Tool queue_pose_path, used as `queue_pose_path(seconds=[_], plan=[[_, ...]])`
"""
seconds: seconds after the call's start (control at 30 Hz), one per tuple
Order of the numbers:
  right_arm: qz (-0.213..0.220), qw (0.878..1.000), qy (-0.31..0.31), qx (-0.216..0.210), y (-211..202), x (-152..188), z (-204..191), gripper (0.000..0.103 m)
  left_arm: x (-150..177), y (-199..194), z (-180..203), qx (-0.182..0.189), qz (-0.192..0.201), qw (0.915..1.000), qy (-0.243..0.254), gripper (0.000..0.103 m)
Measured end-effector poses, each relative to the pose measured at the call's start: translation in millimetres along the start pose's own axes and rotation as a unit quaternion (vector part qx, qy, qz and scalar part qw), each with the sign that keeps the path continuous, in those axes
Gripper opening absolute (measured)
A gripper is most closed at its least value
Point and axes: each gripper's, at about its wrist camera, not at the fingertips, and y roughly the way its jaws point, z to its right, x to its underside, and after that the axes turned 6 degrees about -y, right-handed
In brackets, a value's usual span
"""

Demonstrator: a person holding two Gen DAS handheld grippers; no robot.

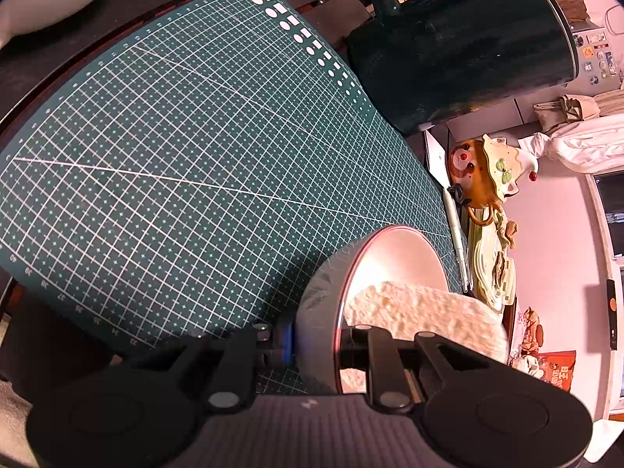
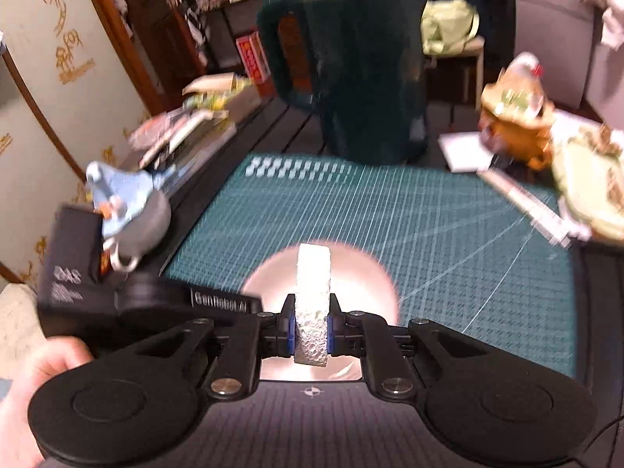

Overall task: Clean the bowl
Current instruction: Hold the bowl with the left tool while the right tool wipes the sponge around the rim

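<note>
A shallow metal bowl [image 1: 394, 261] with a grey outside is tilted on edge over the green cutting mat [image 1: 175, 163]. My left gripper [image 1: 316, 341] is shut on the bowl's rim, one finger outside and one inside. A pale yellow sponge [image 1: 421, 312] fills the bowl's lower inside. In the right wrist view my right gripper [image 2: 311, 331] is shut on the sponge [image 2: 312, 288], which stands on edge and reaches into the bowl [image 2: 351, 273]. The left gripper's black body [image 2: 163, 296] shows at the left, with a hand [image 2: 35, 374] below it.
A large dark green jug [image 1: 460, 43] stands at the mat's far edge [image 2: 351, 78]. A ceramic teapot [image 1: 487, 175], a decorated plate [image 2: 589, 183] and a pen [image 1: 456, 230] lie by the mat's right side. A blue-grey figure [image 2: 128, 210] and packets sit to the left.
</note>
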Motion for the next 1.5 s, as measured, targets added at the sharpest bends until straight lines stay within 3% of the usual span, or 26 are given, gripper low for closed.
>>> queue_pose_path(seconds=[0.13,0.37,0.6,0.7,0.87,1.07,1.2,1.33,1.5], plan=[[-0.013,1.000,-0.011,0.022,10.7,4.6,-1.8,0.012,2.0,-0.7,9.3,0.000,0.000,1.0000,-0.001,0.019],[0.013,0.992,-0.069,0.101,-2.6,2.9,-7.5,0.012,3.8,-0.7,28.0,-0.001,0.000,1.0000,0.000,0.019],[0.063,0.993,-0.028,0.092,-37.1,-9.1,18.1,0.012,7.4,-1.5,43.4,-0.001,0.000,1.0000,-0.001,0.019],[0.100,0.994,0.005,0.053,-50.9,-13.2,25.1,0.012,7.7,-1.5,44.0,0.000,0.000,1.0000,-0.002,0.019],[0.087,0.996,0.019,0.001,-27.8,-7.6,19.0,0.012,7.9,-1.8,39.2,0.001,-0.001,1.0000,-0.002,0.019],[0.061,0.998,0.017,-0.017,9.1,5.0,12.3,0.012,11.0,-3.8,52.8,0.001,-0.001,1.0000,-0.002,0.019],[0.060,0.998,-0.001,0.022,10.9,6.2,8.8,0.012,12.9,-2.7,56.7,0.002,0.000,1.0000,-0.004,0.019],[0.069,0.989,-0.068,0.115,-0.9,4.3,-3.2,0.013,16.1,-5.4,60.5,0.002,0.000,1.0000,-0.004,0.019],[0.092,0.984,-0.074,0.132,-28.8,-3.6,-1.4,0.012,20.9,-8.1,75.0,0.002,0.001,1.0000,-0.004,0.019]])
